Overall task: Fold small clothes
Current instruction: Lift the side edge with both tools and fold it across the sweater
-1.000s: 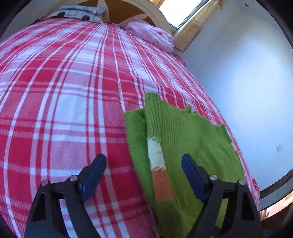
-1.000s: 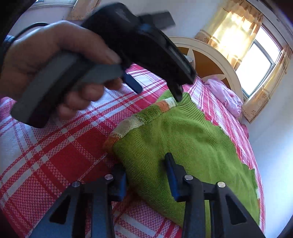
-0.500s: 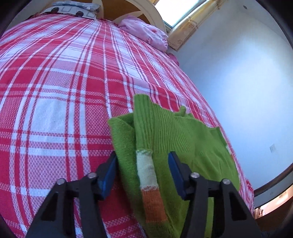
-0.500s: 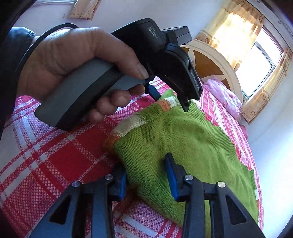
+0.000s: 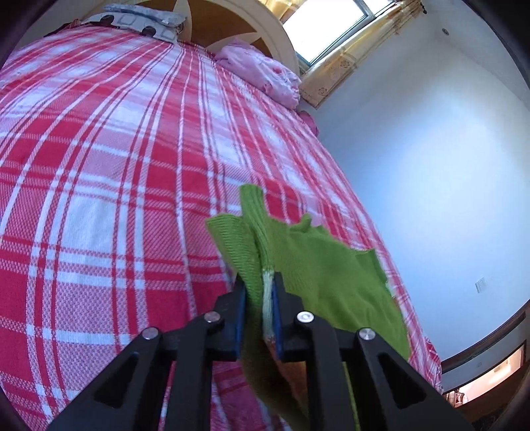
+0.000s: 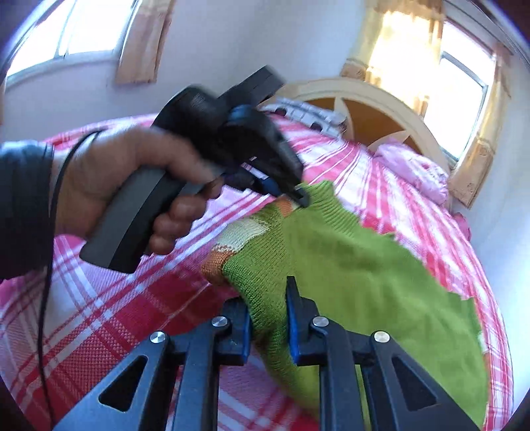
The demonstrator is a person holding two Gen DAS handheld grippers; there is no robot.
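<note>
Green sweater [image 5: 318, 265] pinched, jaws closing: left hand-held gripper [image 5: 259, 298], right hand-held gripper [image 6: 267, 308]; edges blurred, seemingly lifted.

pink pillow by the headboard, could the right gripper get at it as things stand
Probably not: the right gripper is closing on the green knit sweater, and the pink pillow lies far up the red plaid bed.

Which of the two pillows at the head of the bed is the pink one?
The pink pillow lies nearer the window, on the side of the bed by the white wall. The other pillow is grey and white with dark spots.
</note>
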